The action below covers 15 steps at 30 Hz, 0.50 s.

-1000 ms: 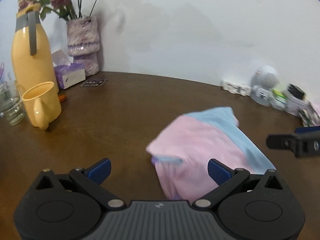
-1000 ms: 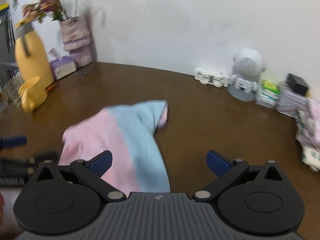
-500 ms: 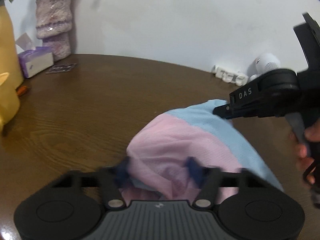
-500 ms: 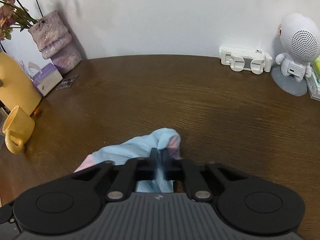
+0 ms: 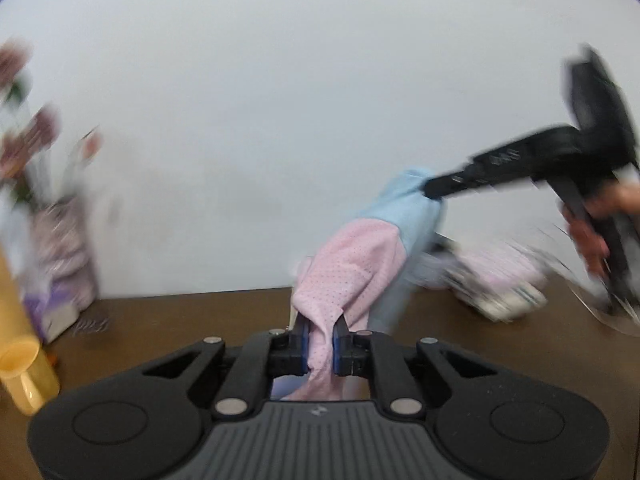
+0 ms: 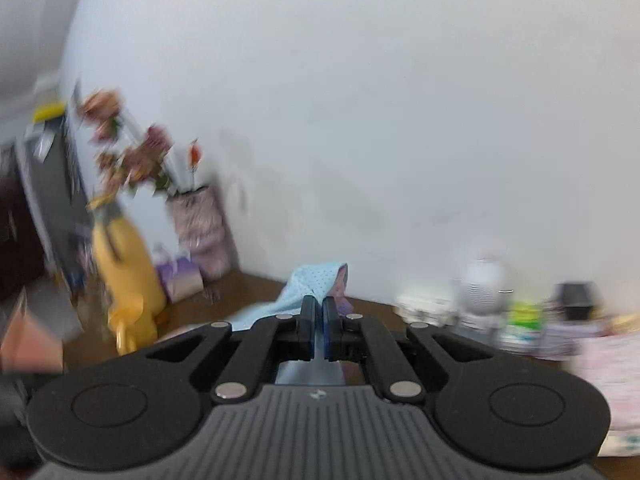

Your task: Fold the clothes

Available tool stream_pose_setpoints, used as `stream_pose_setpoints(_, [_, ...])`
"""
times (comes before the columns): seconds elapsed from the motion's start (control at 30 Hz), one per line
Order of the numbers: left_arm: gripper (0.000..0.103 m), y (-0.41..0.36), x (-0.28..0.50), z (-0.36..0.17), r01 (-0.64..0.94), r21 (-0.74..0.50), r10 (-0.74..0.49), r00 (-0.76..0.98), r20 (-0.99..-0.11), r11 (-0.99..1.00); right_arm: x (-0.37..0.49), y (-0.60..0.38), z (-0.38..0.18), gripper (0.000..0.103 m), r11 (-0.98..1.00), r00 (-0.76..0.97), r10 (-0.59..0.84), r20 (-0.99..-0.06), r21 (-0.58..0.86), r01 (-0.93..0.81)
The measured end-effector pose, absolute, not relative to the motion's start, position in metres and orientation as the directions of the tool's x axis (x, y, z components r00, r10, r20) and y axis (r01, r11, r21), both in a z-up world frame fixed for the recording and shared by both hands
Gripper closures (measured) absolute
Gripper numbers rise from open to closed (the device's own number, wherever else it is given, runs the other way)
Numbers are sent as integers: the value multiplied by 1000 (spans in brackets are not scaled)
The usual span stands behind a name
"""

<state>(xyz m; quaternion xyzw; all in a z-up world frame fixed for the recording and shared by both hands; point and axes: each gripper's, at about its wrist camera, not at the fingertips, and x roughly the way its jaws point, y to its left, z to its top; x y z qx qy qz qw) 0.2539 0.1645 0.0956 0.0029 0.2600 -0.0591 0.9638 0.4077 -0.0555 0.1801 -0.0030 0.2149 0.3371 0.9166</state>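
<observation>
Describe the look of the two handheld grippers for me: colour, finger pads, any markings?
Both match. The left gripper and right gripper are matte black with scissor-like linkage arms, silver pivot pins, blue finger pads, a grey ribbed centre plate with a small logo and round discs on both sides. The right one's side carries blurred white lettering.

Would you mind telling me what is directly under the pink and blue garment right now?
The garment hangs lifted between the left gripper and right gripper. Bare brown table shows beside it. The table directly beneath is hidden by the left gripper's body.
</observation>
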Motion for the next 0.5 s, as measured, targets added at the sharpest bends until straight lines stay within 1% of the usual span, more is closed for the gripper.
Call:
stream_pose_setpoints(0.07, [93,137,229,80,193,-25,-174,811,-558,981,367,-86,165,100,776,666,576,-474,62,-627])
stream_pose_setpoints(0.1, [93,123,217,73,231,-27,-203,785,-585,973,348,-100,149,100,780,647,546,-531,41,-625])
stream_pose_setpoints(0.2, [92,81,179,50,342,-41,-282,694,-662,939,299,-135,91,100,786,569,465,-679,21,-618])
stream_pose_setpoints(0.23, [86,67,167,42,378,-49,-306,660,-686,925,286,-144,73,100,793,539,449,-712,40,-607])
stream_pose_setpoints(0.27, [82,53,154,34,413,-57,-328,625,-709,909,273,-154,56,100,800,509,436,-742,61,-597])
stream_pose_setpoints(0.3, [71,39,142,27,447,-67,-349,588,-730,892,263,-163,44,99,806,484,434,-760,88,-585])
stream_pose_setpoints(0.33, [52,35,136,25,445,-83,-357,578,-734,892,254,-173,35,90,814,471,433,-769,108,-571])
stream_pose_setpoints(0.37, [43,37,132,30,433,-96,-362,589,-723,896,245,-183,29,83,821,461,433,-775,128,-556])
stream_pose_setpoints(0.4, [27,39,129,35,421,-107,-366,604,-708,901,239,-192,29,53,827,464,439,-769,146,-543])
stream_pose_setpoints(0.43, [16,43,130,44,400,-102,-354,629,-693,911,236,-199,34,31,836,488,442,-753,148,-529])
stream_pose_setpoints(0.47, [14,48,132,53,377,-93,-336,655,-676,922,232,-207,38,28,844,512,444,-735,152,-514])
stream_pose_setpoints(0.5, [13,53,135,62,353,-84,-318,681,-659,932,230,-212,43,28,850,532,448,-718,156,-504])
